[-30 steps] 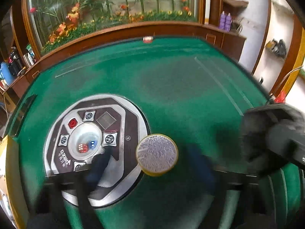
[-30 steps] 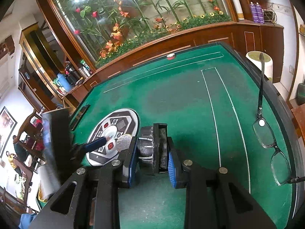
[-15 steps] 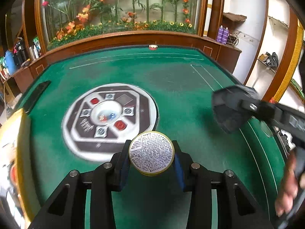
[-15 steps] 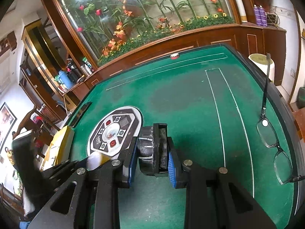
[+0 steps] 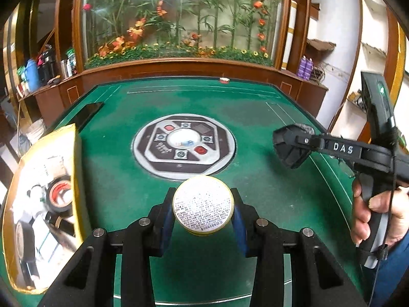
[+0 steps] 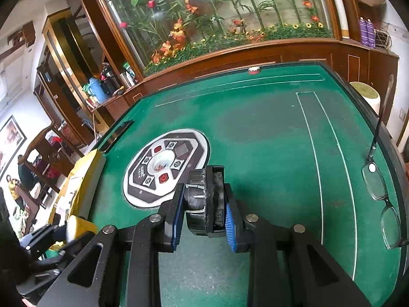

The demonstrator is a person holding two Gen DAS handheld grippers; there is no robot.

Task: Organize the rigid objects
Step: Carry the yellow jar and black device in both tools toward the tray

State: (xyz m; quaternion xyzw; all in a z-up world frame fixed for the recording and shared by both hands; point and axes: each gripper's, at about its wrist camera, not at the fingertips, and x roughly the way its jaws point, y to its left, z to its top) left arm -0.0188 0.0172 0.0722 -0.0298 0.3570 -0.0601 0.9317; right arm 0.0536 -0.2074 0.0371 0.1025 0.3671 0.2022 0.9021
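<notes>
Left wrist view: my left claw (image 5: 203, 217) grips a round tin (image 5: 203, 209), lifted just right of the yellow box (image 5: 74, 179), which already holds tape and other bits. My right claw (image 6: 204, 208) is clamped on a black knobbed part (image 6: 204, 199), farther right of the box. I judge both are bound for the box; glasses (image 6: 381, 194) still wait, well apart from it.

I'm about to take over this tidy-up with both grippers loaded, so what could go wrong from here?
1. The left gripper holds the round tin only by its curved rim; it may slip out on the way to the yellow box.
2. The box already holds a tape roll and other items; the tin could land on them.
3. The glasses lie at the table edge beside the right gripper, which holds a black knob; a sideways swing could knock them off.
</notes>
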